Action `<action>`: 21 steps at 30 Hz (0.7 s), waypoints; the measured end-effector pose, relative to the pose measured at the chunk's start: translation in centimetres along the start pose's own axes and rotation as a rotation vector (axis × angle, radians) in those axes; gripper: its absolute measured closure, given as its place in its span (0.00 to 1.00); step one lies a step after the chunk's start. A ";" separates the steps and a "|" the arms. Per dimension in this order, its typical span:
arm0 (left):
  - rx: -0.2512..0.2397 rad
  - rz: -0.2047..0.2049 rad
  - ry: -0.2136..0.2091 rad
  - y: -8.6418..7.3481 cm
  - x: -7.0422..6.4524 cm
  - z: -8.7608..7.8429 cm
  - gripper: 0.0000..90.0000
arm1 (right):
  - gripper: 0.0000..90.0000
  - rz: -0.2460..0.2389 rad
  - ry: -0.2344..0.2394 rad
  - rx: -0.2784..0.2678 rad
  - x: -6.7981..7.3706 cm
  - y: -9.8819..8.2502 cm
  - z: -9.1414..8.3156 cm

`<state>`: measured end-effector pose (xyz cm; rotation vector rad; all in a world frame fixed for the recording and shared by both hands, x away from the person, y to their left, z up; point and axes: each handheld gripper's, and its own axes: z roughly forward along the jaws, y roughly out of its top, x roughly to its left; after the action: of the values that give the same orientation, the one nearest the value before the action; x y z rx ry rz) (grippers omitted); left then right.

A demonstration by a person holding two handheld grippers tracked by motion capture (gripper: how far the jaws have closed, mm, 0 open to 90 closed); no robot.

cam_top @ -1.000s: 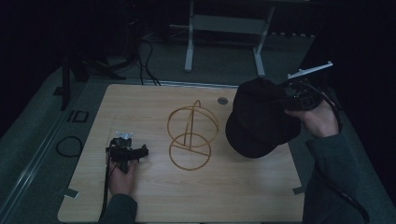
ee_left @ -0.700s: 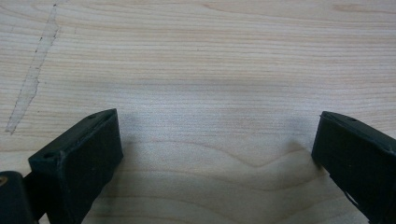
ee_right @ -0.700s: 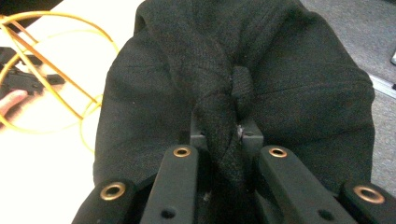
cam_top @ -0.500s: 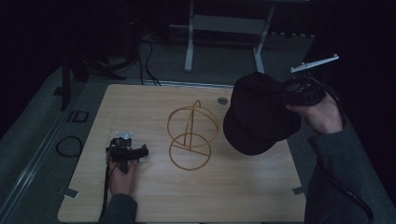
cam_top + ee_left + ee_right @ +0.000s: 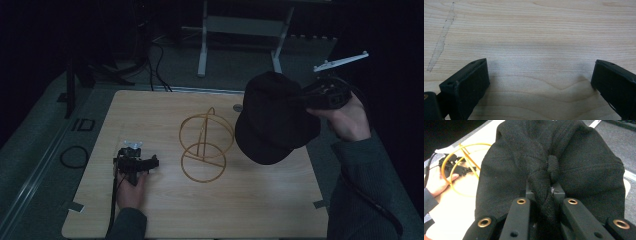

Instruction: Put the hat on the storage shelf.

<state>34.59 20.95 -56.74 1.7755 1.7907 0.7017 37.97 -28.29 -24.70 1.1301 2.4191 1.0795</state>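
A black cap (image 5: 275, 117) hangs in the air over the right side of the wooden table (image 5: 165, 210). My right gripper (image 5: 305, 100) is shut on it, and in the right gripper view a fold of the cap (image 5: 549, 170) near its top button is pinched between the jaws of the right gripper (image 5: 544, 192). A gold wire stand (image 5: 205, 145) with crossed hoops stands upright at the table's middle, just left of the cap. My left gripper (image 5: 134, 162) rests on the table at the left, held by a hand. In the left gripper view its jaws stand wide open over bare wood, the left gripper (image 5: 539, 80) holding nothing.
A small dark round object (image 5: 238, 107) lies on the table behind the stand. Beyond the far edge stand a metal frame (image 5: 240, 30) and cables (image 5: 150, 55) on the floor. A pale scuff mark (image 5: 441, 42) runs across the wood ahead of the left gripper.
The right gripper has lifted the cap a little higher. The left gripper and the wire stand have stayed where they were.
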 end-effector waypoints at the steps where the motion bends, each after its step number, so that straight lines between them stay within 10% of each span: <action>1: 0.000 0.000 0.000 0.0 0.0 0.0 0.01 | 0.92 -0.002 0.005 -0.002 0.1 0.1 0.0; 21: -0.002 0.000 0.000 0.0 0.0 0.0 0.01 | 0.92 -0.011 0.107 -0.059 1.1 1.4 -0.3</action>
<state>34.59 20.95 -56.75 1.7743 1.7898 0.7026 37.89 -27.08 -23.36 1.0644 2.4530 1.2283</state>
